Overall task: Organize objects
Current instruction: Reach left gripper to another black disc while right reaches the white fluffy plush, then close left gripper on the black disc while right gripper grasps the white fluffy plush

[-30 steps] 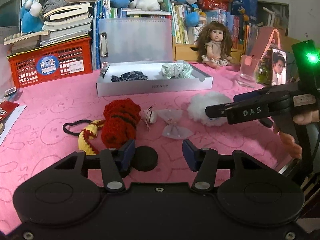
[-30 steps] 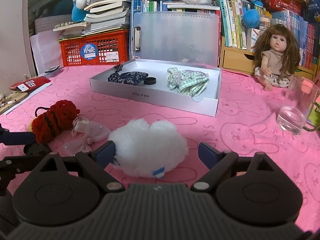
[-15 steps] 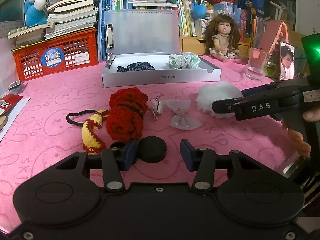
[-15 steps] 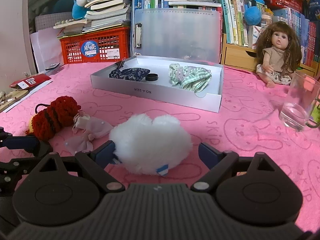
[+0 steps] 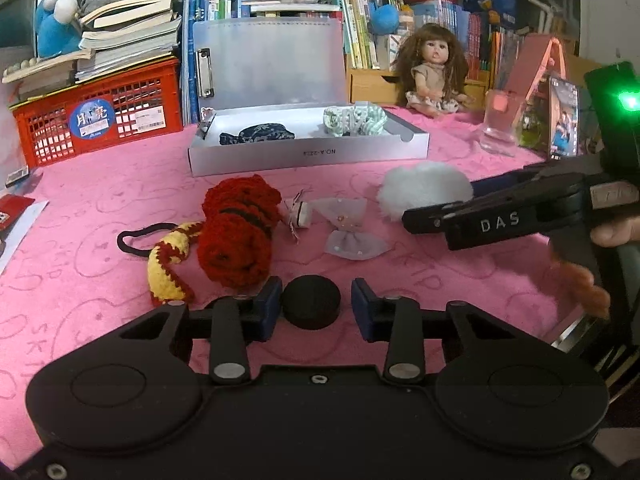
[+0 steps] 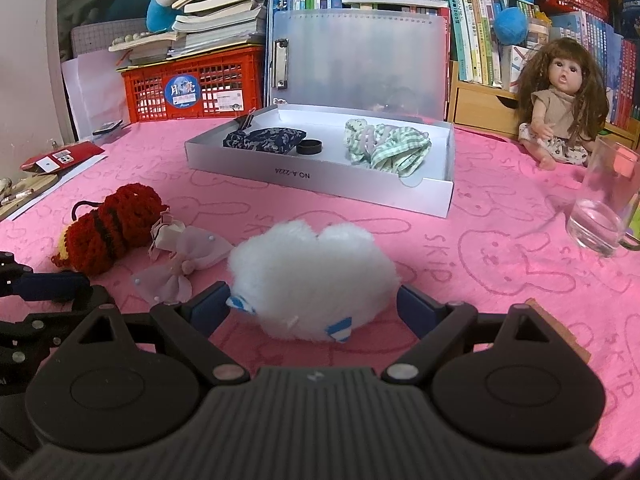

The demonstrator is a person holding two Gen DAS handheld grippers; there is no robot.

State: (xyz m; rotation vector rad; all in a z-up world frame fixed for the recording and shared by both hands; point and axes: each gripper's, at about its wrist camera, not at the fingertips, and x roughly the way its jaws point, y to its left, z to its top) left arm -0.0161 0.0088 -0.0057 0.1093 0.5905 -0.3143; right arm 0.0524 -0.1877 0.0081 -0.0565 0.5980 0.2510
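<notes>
A black round disc [image 5: 312,300] lies on the pink cloth between the blue pads of my left gripper [image 5: 316,309]. Its jaws are closing: the left pad touches the disc, while a small gap remains at the right pad. My right gripper [image 6: 314,308] stands open around a white fluffy puff [image 6: 312,276], which rests on the cloth unsqueezed. From the left wrist view the right gripper [image 5: 500,220] reaches in from the right beside the puff [image 5: 424,188]. A red and yellow crocheted piece [image 5: 236,236] and a pale gauze bow [image 5: 348,228] lie just beyond the disc.
A shallow white box [image 6: 320,176] farther back holds a dark blue cloth, a black ring and a green striped cloth. A glass [image 6: 604,200] and a doll [image 6: 560,108] stand at the right, a red crate [image 5: 96,112] with books at the back left.
The left gripper's jaws have narrowed, and the black disc now sits between them instead of beside the left finger. The right gripper and the puff have stayed in place.
</notes>
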